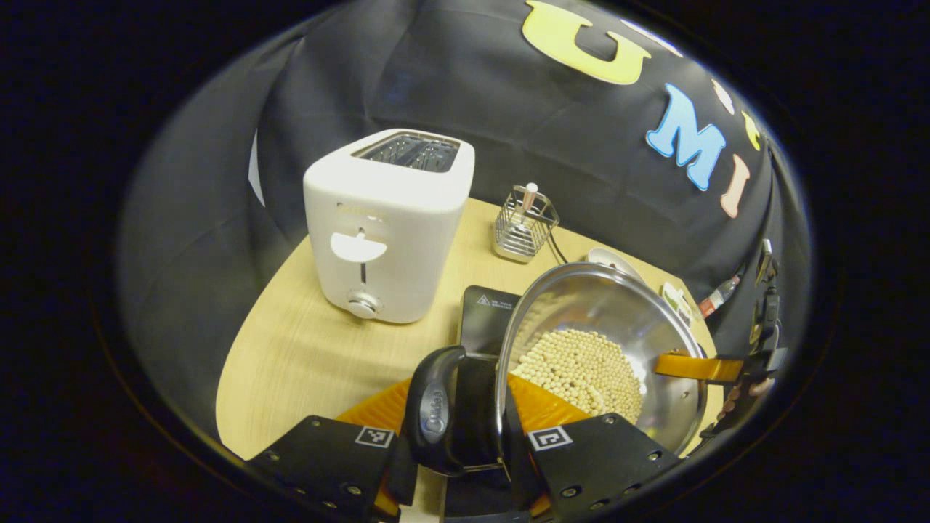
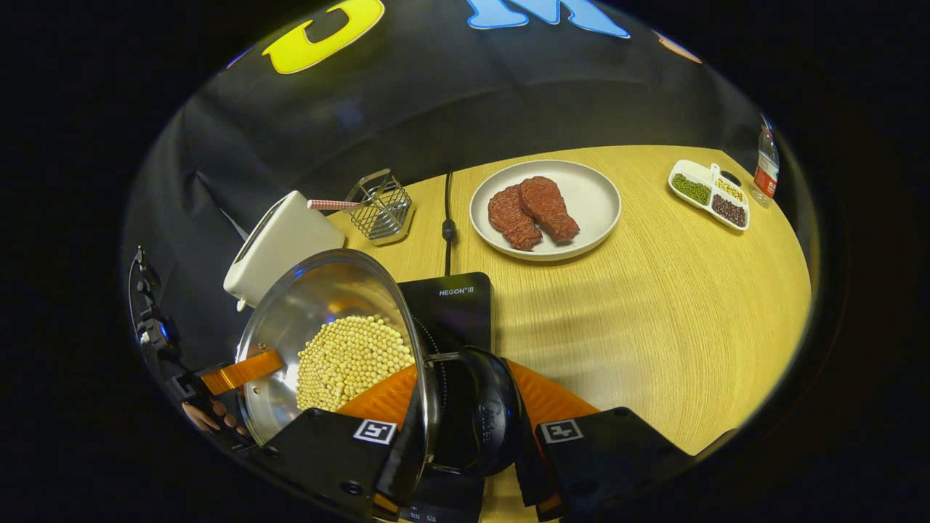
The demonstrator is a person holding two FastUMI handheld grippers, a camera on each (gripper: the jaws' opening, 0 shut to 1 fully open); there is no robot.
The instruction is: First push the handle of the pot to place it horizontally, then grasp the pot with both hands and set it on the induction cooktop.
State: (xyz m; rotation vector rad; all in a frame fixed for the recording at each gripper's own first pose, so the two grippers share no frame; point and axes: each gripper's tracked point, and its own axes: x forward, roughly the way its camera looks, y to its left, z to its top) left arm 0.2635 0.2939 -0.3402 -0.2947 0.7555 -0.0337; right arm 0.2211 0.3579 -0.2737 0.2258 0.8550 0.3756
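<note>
The steel pot (image 1: 603,341), holding pale beans, sits at lower centre with each black side handle (image 1: 443,410) clamped between a claw's fingers: left claw (image 1: 465,443), right claw (image 2: 465,443). It hangs over the black induction cooktop (image 2: 454,305) on the desk (image 2: 654,327).

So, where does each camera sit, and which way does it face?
Left gripper view: rides on the left gripper at one black pot handle, facing the white toaster.
Right gripper view: rides on the right gripper at the opposite handle, facing the plate of red meat.
Shared: steel pot of beans, black induction cooktop, wire basket.
</note>
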